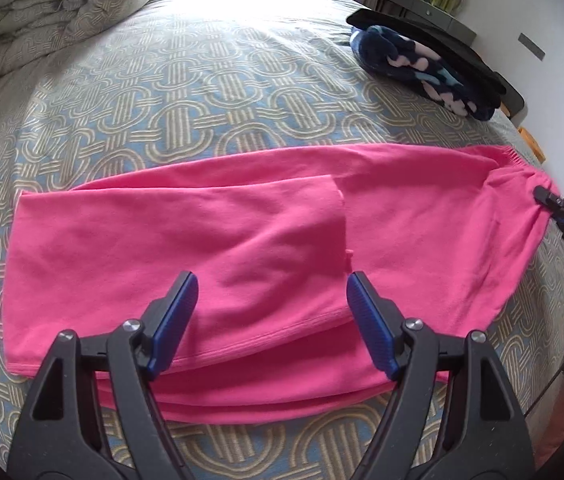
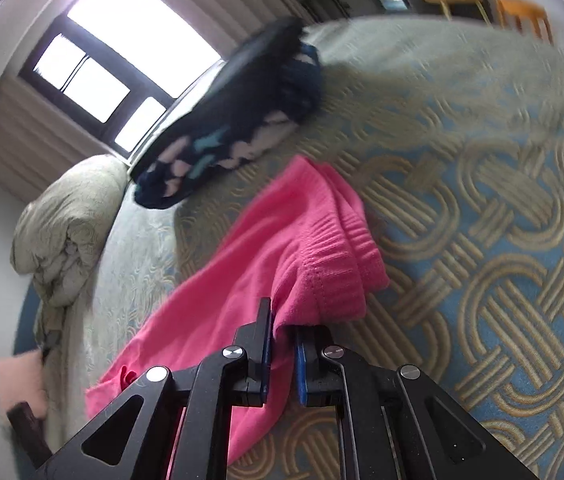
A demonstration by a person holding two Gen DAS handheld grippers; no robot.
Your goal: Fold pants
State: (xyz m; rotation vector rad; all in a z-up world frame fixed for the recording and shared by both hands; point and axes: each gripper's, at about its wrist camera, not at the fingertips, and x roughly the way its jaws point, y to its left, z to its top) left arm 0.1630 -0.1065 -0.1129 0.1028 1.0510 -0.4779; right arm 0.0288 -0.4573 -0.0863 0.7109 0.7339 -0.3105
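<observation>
Pink pants [image 1: 241,248] lie across the patterned bed, with the leg ends folded over onto the middle and the elastic waistband [image 1: 510,160] at the right. My left gripper [image 1: 271,320] is open and empty, hovering above the near edge of the folded part. My right gripper [image 1: 542,196] grips the waistband at the far right. In the right wrist view the right gripper [image 2: 282,344] is shut on the ribbed waistband [image 2: 334,256] and lifts it off the bed; that view is blurred.
The bed cover [image 1: 185,92] is blue with beige loops. A dark folded garment pile [image 1: 422,64] lies at the back right, also in the right wrist view [image 2: 237,128]. A bundled duvet [image 1: 49,12] sits at the back left. A cabinet [image 1: 426,4] stands beyond the bed.
</observation>
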